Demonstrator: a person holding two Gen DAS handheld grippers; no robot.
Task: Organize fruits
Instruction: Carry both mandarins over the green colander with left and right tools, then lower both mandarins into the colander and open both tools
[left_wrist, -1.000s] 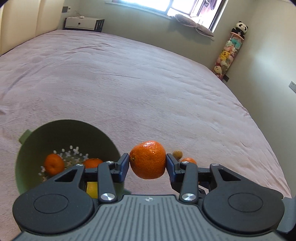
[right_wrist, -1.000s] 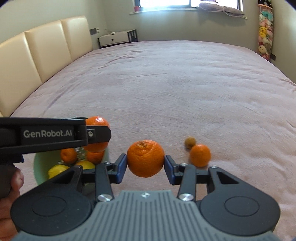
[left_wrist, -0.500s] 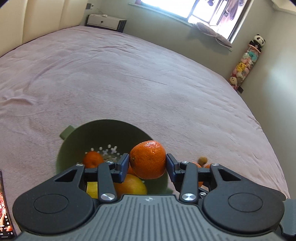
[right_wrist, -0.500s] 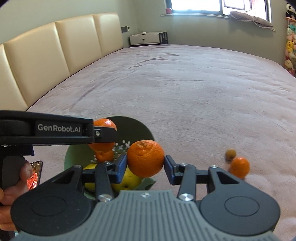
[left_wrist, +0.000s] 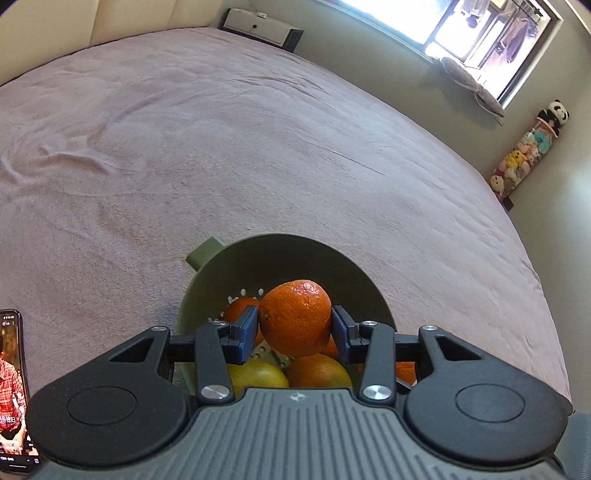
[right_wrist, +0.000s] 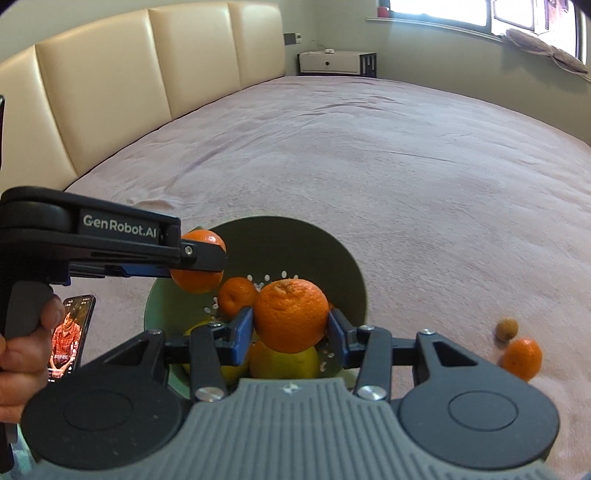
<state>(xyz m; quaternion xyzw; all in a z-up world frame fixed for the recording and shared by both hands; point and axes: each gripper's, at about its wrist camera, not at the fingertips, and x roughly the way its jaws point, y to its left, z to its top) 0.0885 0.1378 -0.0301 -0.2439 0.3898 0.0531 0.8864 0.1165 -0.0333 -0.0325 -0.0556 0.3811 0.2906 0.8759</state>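
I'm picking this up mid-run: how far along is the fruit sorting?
Done: the green colander already holds a small orange and yellow fruit. In hand: the left gripper and right gripper each grip an orange over the colander. Left: a loose orange and a small brown fruit on the bed.

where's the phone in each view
Left wrist view: the phone sits at the bottom-left edge, lying on the bedspread, cut off by the frame.
Right wrist view: it lies at lower left, just right of the hand.
Shared landmark: the green colander, right of it in both.
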